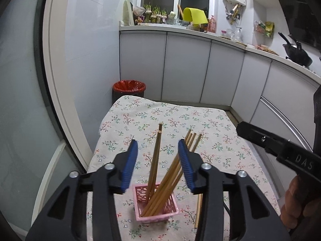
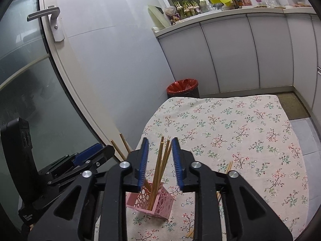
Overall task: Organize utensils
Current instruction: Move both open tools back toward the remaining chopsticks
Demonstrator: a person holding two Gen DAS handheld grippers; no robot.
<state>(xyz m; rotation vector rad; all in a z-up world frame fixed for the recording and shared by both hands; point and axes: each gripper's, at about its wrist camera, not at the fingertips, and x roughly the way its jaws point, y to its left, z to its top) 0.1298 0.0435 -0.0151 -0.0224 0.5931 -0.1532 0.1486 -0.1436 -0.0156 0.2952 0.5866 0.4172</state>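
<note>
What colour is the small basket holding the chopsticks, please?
Pink, with a perforated lattice pattern: the basket shows best in the right wrist view.

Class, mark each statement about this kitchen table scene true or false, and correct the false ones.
1. The pink perforated plastic basket holds several wooden chopsticks. True.
2. The floral tablecloth is plain blue. False: it is pale with small flower sprigs.
3. A loose wooden chopstick lies on the cloth beside the basket. True.
4. The left gripper is clamped on a chopstick. False: its blue fingers stand apart, gripping nothing.
5. The bin with the red liner stands on the table. False: it stands on the floor beyond it.
</note>
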